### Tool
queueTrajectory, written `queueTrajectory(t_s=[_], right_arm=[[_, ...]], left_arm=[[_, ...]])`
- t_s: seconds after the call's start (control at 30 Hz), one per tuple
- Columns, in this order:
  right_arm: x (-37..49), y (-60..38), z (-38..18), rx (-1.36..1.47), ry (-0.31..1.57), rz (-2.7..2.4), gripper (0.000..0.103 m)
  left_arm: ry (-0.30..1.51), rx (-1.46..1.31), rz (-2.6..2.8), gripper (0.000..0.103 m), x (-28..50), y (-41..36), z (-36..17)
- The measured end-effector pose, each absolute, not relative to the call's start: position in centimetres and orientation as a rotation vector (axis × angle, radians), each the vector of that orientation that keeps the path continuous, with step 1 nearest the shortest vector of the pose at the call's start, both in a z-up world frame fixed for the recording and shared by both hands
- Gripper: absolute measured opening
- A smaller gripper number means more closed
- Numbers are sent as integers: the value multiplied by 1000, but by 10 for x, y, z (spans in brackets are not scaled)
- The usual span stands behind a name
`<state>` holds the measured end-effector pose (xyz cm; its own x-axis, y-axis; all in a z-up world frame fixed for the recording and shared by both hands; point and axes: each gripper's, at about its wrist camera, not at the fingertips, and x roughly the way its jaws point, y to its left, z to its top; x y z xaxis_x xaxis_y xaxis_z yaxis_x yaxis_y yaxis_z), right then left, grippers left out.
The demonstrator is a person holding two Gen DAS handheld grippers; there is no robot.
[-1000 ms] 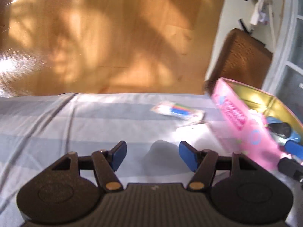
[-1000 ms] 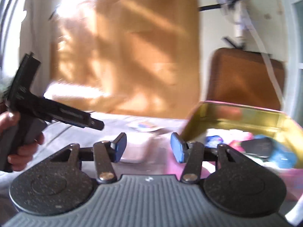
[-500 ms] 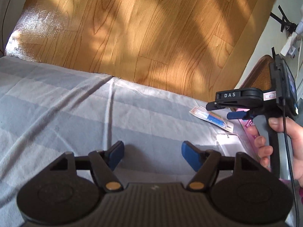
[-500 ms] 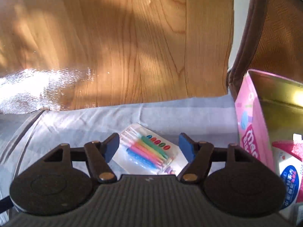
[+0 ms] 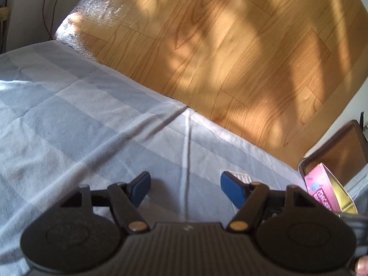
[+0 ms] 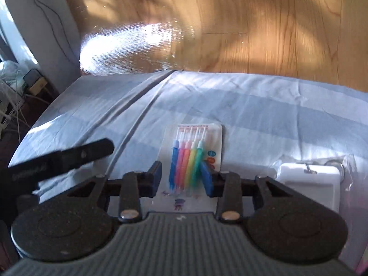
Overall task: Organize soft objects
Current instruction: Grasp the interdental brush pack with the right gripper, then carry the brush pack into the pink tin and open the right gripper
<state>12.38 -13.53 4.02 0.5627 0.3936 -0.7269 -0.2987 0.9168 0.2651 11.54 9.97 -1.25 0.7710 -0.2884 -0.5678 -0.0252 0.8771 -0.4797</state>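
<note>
Wooden floor (image 5: 230, 53) fills the upper field of both wrist views, lit in patches by sunlight. Below it, from about 9 o'clock round to 4 o'clock, lies a bed covered by a blue-and-white striped sheet (image 5: 69, 115), creased along a fold running toward 12 o'clock. At 3 to 4 o'clock in the left view a brown woven chair (image 5: 340, 151) stands beside the bed, and in front of it a pink box (image 5: 322, 193) with a gold-coloured interior sits at the frame edge. The left tool (image 5: 185, 189) stands with its blue pads wide apart above bare sheet, nothing between them. The right tool (image 6: 181, 177) has just been closing to a narrower gap; its pads flank a card of coloured interdental brushes (image 6: 195, 151) lying flat on the sheet, and whether the pads touch the card cannot be told. A white flat item in a clear bag (image 6: 308, 179) lies on the sheet at 3 o'clock of the card, close beside it. A fingertip (image 5: 362, 269) shows at 5 o'clock in the left view.
</note>
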Motion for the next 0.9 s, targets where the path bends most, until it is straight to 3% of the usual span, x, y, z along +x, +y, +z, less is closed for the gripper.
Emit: queueTrajectory(t_s=[0.1,0.13,0.27,0.33,0.47,0.7,0.87,0.9], right_arm=[[102,-133,46,74,769,356,83],[100,-132,45,58,750,358,85],[121,-117,27,-51,821,345,84],[119,-112,21,-110,780,344,72],[94,-127,28,-54,786,384,69],[27,-191,28,342,773,390,68],[-15,-213,25,472,718,382,68],[-21,-214,25,469,713,384,68]], left_arm=[[684,-492,-139,69,117,100,-13],[683,-479,-137,69,117,98,-13],[684,-423,-156,70,118,88,-12],[691,-409,-185,71,118,84,-13],[739,-406,-415,75,120,67,-14],[771,-297,-595,87,99,31,-11],[822,-334,-631,85,68,15,-7],[820,-305,-623,80,60,8,-6]])
